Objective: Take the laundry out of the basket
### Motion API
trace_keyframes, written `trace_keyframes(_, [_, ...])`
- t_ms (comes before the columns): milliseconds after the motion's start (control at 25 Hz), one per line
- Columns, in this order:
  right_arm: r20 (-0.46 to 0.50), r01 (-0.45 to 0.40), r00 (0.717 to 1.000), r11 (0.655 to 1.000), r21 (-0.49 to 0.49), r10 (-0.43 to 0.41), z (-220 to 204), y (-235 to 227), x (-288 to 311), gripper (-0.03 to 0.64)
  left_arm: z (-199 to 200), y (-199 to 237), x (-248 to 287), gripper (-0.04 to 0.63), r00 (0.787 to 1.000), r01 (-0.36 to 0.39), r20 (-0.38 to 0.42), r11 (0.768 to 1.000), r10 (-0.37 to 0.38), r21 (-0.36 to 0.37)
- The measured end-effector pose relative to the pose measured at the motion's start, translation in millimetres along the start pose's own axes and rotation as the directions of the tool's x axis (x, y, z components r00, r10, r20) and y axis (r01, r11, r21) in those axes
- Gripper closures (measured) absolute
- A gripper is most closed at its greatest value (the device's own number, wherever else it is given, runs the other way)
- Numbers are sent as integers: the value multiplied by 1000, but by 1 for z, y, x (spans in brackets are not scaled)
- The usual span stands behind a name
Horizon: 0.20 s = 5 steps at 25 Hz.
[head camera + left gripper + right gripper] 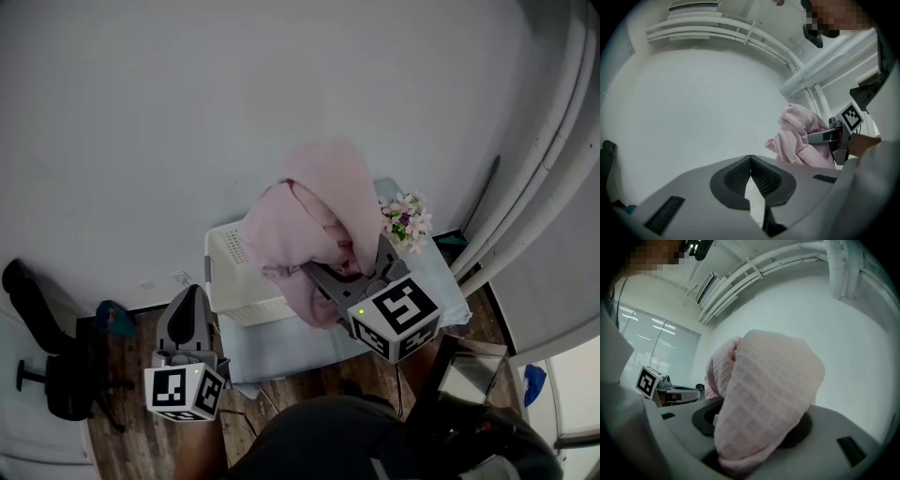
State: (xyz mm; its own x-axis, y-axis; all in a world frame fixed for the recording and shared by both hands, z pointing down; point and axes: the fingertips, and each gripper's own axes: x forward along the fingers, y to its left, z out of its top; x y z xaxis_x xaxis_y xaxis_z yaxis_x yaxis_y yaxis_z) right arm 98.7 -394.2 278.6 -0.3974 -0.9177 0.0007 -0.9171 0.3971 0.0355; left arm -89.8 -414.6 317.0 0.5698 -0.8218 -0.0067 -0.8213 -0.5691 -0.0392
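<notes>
A pink waffle-knit garment hangs bunched above the white laundry basket, clear of its rim. My right gripper is shut on the garment from below; in the right gripper view the cloth fills the space between the jaws and hides the pads. My left gripper is lower left of the basket, off the table's edge, shut with nothing in it. In the left gripper view its jaws meet at the tip, and the pink garment and right gripper show at the right.
The basket stands on a small table with a light blue cover. A bunch of pink flowers sits at the table's right. A black office chair is on the wooden floor at left. White pipes run along the wall at right.
</notes>
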Motion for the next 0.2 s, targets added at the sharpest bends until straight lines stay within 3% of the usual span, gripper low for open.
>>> trace_keyframes(200, [1,-7,1000,1000,1,7,8,-1,0,362,6,-1,2,586,1000,-6,9,1000,6,-8])
